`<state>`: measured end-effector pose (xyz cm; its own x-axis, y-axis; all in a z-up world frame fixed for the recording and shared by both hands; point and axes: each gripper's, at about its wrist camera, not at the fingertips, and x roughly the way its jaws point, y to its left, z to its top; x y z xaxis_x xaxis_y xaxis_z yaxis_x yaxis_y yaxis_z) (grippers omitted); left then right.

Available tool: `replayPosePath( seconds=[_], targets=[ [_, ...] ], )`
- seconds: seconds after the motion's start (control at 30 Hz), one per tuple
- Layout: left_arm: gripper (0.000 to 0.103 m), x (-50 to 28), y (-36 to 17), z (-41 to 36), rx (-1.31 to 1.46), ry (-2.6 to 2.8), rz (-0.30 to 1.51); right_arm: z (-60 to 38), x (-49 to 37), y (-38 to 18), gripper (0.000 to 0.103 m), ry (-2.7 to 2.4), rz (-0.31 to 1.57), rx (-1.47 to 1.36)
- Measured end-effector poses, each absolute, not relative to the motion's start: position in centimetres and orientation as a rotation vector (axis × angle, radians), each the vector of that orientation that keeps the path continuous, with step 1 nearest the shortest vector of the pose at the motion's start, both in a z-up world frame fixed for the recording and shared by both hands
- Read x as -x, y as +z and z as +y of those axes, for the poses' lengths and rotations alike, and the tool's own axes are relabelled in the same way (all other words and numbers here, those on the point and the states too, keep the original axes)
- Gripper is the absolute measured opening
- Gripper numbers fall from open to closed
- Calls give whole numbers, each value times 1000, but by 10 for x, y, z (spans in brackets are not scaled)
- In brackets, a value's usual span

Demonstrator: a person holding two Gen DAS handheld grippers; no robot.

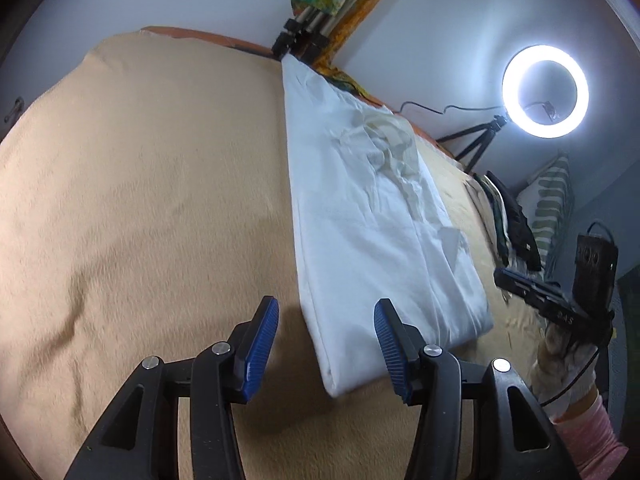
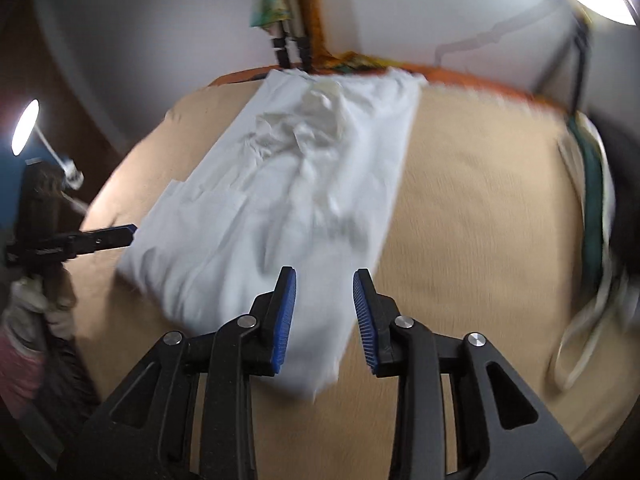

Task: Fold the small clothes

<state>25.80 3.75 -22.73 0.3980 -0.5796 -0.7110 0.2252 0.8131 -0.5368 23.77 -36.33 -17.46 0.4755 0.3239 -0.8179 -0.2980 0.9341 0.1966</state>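
Both grippers, left [image 1: 326, 346] and right [image 2: 325, 316] (jaws apart), over white garment [image 1: 372, 216].

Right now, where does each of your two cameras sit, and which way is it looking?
Left wrist: on the left tool, looking past its open fingers at the white garment on the tan blanket; the right tool shows.
Right wrist: on the right tool, facing the same garment; the left tool shows.
Shared: garment, blanket.

Left gripper [image 1: 326, 344] and right gripper [image 2: 324, 312]: jaws apart, holding nothing.
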Motion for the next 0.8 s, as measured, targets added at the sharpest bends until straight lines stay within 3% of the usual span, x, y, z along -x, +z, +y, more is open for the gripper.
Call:
replayPosePath(
  seconds=[0.3, 0.37, 0.43, 0.47, 0.53, 0.57, 0.8],
  targets=[
    [49, -223, -235, 39, 452, -588, 1056, -386, -196, -206, 31, 377, 1040, -265],
    [43, -220, -232, 31, 402, -597, 1037, -383, -196, -207, 31, 376, 1028, -254],
    [27, -219, -233, 25, 374, -604, 1029, -383, -200, -209, 31, 384, 1031, -264],
    [24, -221, -234, 23, 365, -604, 1024, -382, -202, -210, 30, 389, 1030, -260],
    [6, -223, -235, 20, 339, -594, 1025, -381, -204, -212, 15, 401, 1032, -250],
    [6, -225, -236, 20, 339, -595, 1030, -381, -205, -212, 7, 409, 1035, -252],
    [3, -227, -228, 36, 342, -582, 1019, -393, -195, -193, 4, 423, 969, -273]
  ],
)
